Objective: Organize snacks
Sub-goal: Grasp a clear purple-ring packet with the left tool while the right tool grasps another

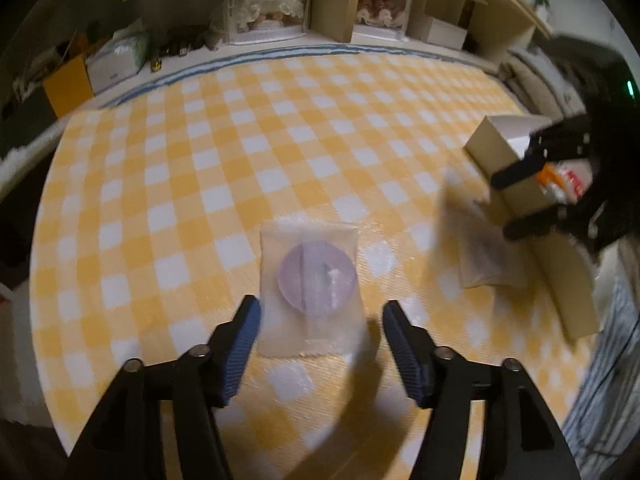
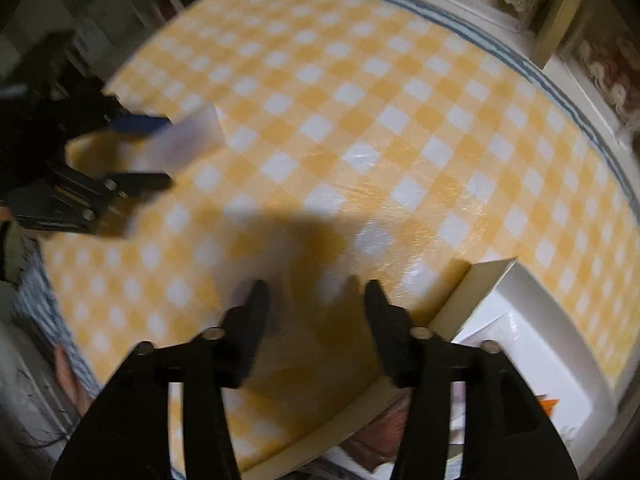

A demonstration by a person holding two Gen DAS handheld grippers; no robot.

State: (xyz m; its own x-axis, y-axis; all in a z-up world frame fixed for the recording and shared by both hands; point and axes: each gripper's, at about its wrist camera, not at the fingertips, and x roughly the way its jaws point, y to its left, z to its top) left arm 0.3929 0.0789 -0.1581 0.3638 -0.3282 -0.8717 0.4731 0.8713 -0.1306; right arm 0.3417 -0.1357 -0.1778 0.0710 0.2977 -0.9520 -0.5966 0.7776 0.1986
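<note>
1. My left gripper [image 1: 318, 316] hovers low over the yellow-and-white checked tablecloth [image 1: 240, 140], blue-padded fingers [image 1: 244, 340] spread wide.
2. A clear plastic packet holding a round purple snack [image 1: 314, 280] lies flat on the cloth between those fingers; contact cannot be judged.
3. A second clear packet [image 1: 484, 256], blurred, lies to its right, just beside the open beige cardboard box [image 1: 496, 152].
4. My right gripper [image 2: 316, 304] hangs at the box's near corner [image 2: 476, 288], black fingers [image 2: 256, 320] apart, holding nothing.
5. Inside the box, white and orange wrappers [image 2: 532, 364] show.
6. Boxed dolls [image 1: 268, 0] line the far shelf.
</note>
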